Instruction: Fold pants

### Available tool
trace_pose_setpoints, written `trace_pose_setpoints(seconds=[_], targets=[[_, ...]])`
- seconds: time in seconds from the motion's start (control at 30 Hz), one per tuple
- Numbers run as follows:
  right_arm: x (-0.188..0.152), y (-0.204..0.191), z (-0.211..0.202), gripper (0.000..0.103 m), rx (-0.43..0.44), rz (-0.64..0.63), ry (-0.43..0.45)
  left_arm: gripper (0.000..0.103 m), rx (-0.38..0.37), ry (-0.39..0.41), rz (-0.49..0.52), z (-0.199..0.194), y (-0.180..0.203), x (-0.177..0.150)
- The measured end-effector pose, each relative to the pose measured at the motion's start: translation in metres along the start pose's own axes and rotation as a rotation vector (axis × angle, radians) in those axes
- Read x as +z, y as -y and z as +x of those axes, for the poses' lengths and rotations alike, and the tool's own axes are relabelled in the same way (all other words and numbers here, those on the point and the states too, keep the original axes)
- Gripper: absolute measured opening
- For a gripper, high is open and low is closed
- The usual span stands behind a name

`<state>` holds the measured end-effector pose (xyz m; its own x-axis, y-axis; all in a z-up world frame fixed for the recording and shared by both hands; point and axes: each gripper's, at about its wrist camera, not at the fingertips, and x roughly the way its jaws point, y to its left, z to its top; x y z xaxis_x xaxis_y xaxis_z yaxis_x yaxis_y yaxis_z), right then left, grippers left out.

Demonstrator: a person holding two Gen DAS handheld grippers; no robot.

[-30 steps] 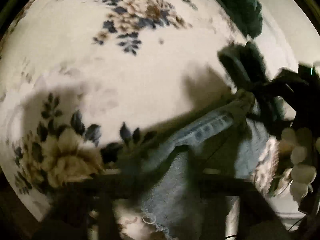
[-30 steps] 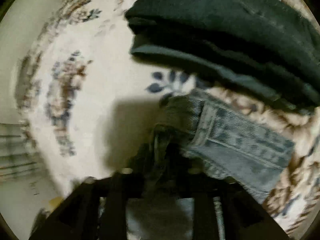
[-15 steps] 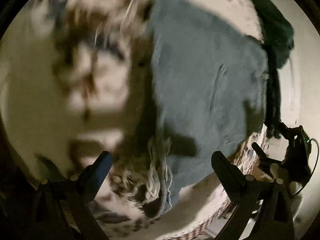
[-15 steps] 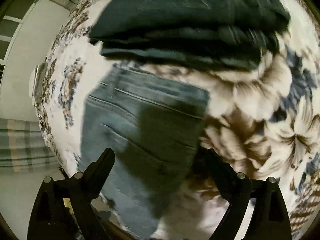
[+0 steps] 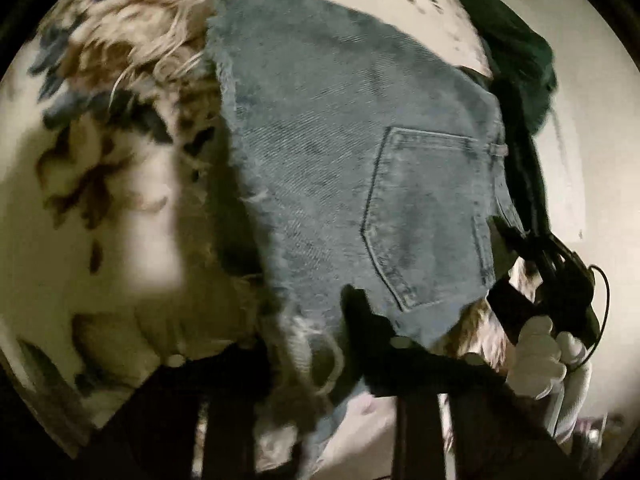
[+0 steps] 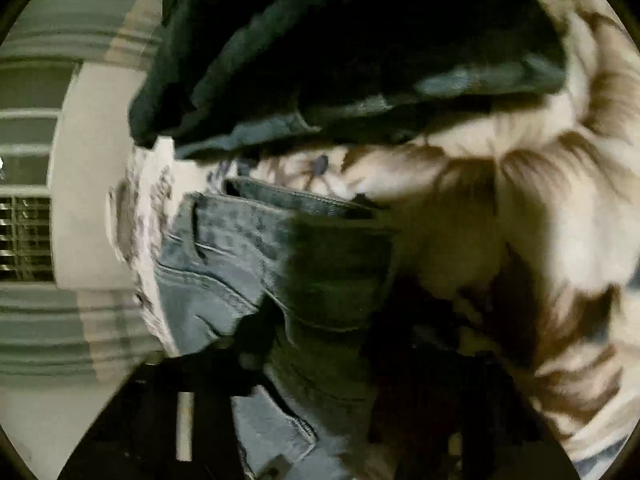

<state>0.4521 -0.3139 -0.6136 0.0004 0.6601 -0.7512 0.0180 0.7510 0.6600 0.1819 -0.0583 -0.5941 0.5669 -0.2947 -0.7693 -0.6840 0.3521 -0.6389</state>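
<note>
Light blue denim pants (image 5: 340, 184) with frayed hems lie folded on a floral cloth (image 5: 100, 160), back pocket up. My left gripper (image 5: 312, 344) is low over the frayed hem corner, its fingers close around the fabric, though blur hides the contact. In the left wrist view my right gripper (image 5: 520, 264) sits at the waistband edge. In the right wrist view the waistband (image 6: 256, 248) runs down between my right gripper's (image 6: 308, 360) dark fingers, which look closed on the denim.
A pile of dark green and black folded garments (image 6: 340, 52) lies just beyond the waistband, also seen in the left wrist view (image 5: 516, 68). The floral cloth (image 6: 540, 200) extends right. A pale floor and striped wall (image 6: 48, 80) lie past the cloth's edge.
Both grippers were open above the flat denim half a second ago. Now both have dropped to its edges and their fingers have closed in, left at the frayed hem, right at the waistband.
</note>
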Motion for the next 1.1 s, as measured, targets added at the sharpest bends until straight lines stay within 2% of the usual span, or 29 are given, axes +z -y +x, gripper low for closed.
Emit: trace_pose_setpoints(seconds=[0.07,0.2,0.3,0.33,0.37,0.4,0.47,0.57,0.67,0.73,0.77,0.8,0.83,0.87,0.9,0.97,1.1], targets=[[-0.009,-0.001,-0.015,0.028,0.011,0.005,0.018,0.013,-0.035,-0.026,0.025,-0.014,-0.002,0.005],[-0.037,-0.006,-0.048,0.027,0.023,0.025,0.036,0.012,-0.046,-0.04,0.101,-0.045,-0.017,0.019],[-0.06,0.003,-0.058,0.027,-0.005,0.015,0.014,0.014,-0.097,-0.095,0.06,-0.038,-0.034,0.024],[-0.062,0.01,-0.055,0.029,-0.016,0.003,0.006,0.017,-0.137,-0.103,0.031,-0.033,-0.04,0.026],[-0.064,0.011,-0.052,0.036,-0.025,0.009,0.004,0.035,-0.14,-0.11,0.022,-0.026,-0.035,0.032],[-0.061,0.017,-0.049,0.043,-0.025,0.019,-0.002,0.045,-0.133,-0.13,0.008,-0.016,-0.036,0.034],[-0.052,0.03,-0.041,0.051,-0.027,0.035,-0.034,0.07,-0.185,-0.129,-0.014,-0.004,-0.032,0.026],[-0.045,0.038,-0.028,0.063,0.033,0.027,-0.078,0.072,-0.193,-0.107,-0.039,0.011,-0.03,0.026],[-0.042,0.037,-0.017,0.064,0.067,-0.008,-0.103,0.074,-0.175,-0.078,-0.057,0.018,-0.018,0.027],[-0.043,0.032,-0.012,0.065,0.07,-0.021,-0.106,0.074,-0.151,-0.06,-0.016,0.023,-0.001,0.026],[-0.044,0.028,-0.008,0.065,0.066,-0.026,-0.102,0.065,-0.151,-0.056,0.002,0.02,0.0,0.023],[-0.045,0.026,-0.007,0.06,0.061,-0.021,-0.085,0.053,-0.135,-0.041,0.034,0.019,0.009,0.022],[-0.045,0.023,-0.007,0.053,0.054,-0.026,-0.064,0.021,-0.122,-0.039,0.059,0.016,0.001,0.016],[-0.044,0.019,-0.006,0.043,0.046,-0.028,-0.046,0.013,-0.127,-0.041,0.083,0.014,0.004,0.016],[-0.045,0.017,-0.006,0.036,0.046,-0.021,-0.034,0.012,-0.122,-0.039,0.095,0.011,0.004,0.015],[-0.048,0.011,-0.01,0.031,0.048,0.001,-0.01,0.007,-0.127,-0.033,0.126,0.002,0.012,0.017],[-0.059,-0.003,-0.029,0.029,0.051,0.037,0.023,0.007,-0.139,-0.025,0.177,-0.029,0.035,0.025]])
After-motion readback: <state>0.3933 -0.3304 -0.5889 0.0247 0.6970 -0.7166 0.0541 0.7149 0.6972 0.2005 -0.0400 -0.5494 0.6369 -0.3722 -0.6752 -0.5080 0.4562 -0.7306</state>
